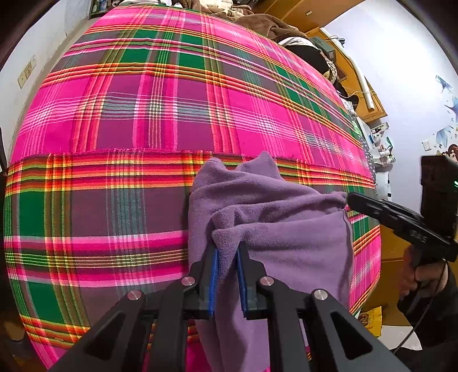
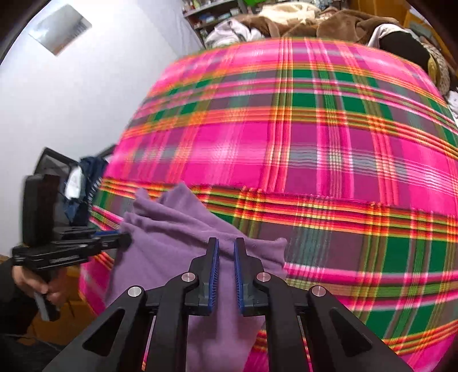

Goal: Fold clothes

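Note:
A purple fleece garment [image 1: 274,229] hangs bunched over the near edge of a bed covered with a pink and green plaid blanket [image 1: 160,114]. My left gripper [image 1: 227,251] is shut on a fold of its near edge. My right gripper [image 2: 226,249] is shut on the other corner of the same garment [image 2: 177,246]. In the left wrist view the right gripper's fingers [image 1: 360,201] pinch the cloth's right corner. In the right wrist view the left gripper's fingers [image 2: 120,239] meet the cloth's left side. The garment's lower part hangs below both grippers.
Brown and cream bedding [image 2: 315,20] and other clothes lie piled at the far end of the bed. A wooden headboard and shelf [image 1: 360,85] run along the right side. A white wall [image 2: 71,108] stands on the left, with dark clothes [image 2: 83,183] beside the bed.

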